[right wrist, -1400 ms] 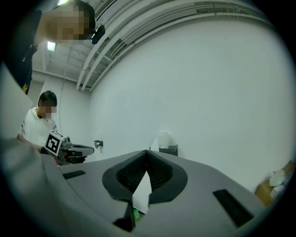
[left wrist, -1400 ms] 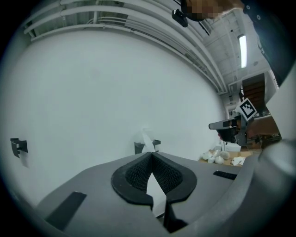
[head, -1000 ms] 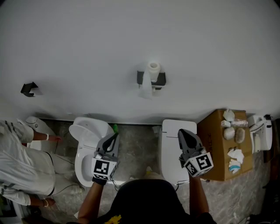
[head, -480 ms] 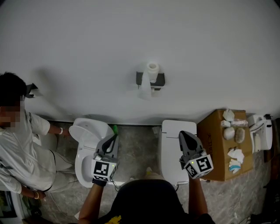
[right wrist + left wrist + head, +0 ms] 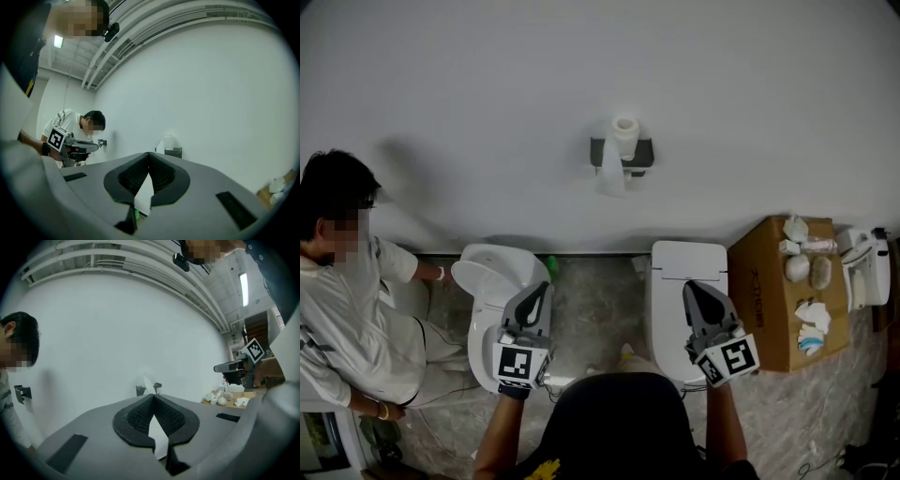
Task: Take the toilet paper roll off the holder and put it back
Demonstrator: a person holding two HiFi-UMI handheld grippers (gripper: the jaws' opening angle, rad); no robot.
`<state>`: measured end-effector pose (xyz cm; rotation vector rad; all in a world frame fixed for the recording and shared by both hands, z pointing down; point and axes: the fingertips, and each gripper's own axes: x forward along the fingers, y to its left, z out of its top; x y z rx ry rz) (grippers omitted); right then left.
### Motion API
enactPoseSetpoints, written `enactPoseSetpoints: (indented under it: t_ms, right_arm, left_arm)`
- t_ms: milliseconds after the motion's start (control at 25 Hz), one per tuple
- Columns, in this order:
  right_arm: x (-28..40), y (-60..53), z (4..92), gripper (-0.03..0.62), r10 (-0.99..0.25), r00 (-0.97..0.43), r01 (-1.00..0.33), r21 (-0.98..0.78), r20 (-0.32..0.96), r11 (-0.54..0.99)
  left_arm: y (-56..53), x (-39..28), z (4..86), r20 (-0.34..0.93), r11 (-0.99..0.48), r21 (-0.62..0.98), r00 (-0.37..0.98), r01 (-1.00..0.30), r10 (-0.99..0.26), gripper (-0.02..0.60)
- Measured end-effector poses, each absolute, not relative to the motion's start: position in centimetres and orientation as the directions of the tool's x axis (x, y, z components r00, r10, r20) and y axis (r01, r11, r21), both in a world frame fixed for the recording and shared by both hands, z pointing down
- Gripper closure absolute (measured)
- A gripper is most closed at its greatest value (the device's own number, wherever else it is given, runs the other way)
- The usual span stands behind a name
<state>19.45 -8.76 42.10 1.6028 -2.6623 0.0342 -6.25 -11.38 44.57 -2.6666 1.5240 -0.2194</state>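
A white toilet paper roll (image 5: 625, 134) stands on a dark wall holder (image 5: 622, 153), with a loose sheet hanging down at its left. The roll (image 5: 168, 142) and holder (image 5: 173, 152) also show in the right gripper view; in the left gripper view the holder (image 5: 140, 390) and the hanging sheet (image 5: 149, 382) sit on the far wall. Well short of the wall, my left gripper (image 5: 541, 292) is shut and empty over a toilet bowl. My right gripper (image 5: 692, 289) is shut and empty over a closed toilet lid. Both point level at the wall.
An open white toilet (image 5: 492, 286) stands at the left, a closed one (image 5: 687, 281) at the right. A cardboard box (image 5: 773, 291) with crumpled paper stands farther right. A person in a white shirt (image 5: 342, 319) crouches at the far left. A green object (image 5: 550, 267) lies between the toilets.
The person at the left has risen into view beside the left toilet. The view has shifted toward the wall, and my right gripper has edged forward; both grippers stay shut.
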Motion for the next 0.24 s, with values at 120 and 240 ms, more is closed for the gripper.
enactPoseSetpoints:
  t_ms: [120, 240]
  right_arm:
    - [19.1, -8.1, 42.5, 0.592, -0.887, -0.459, -0.888, -0.02, 0.042, 0.459]
    - [18.6, -6.7, 42.5, 0.592, -0.89, -0.453, -0.892, -0.033, 0.054, 0.452]
  left_arm:
    - [-10.8, -6.3, 44.6, 0.094, -0.507, -0.125, 0.499, -0.853, -0.862, 0.565]
    - [-9.6, -6.0, 44.0, 0.082, -0.514, -0.105, 0.508, -0.851, -0.857, 0.563]
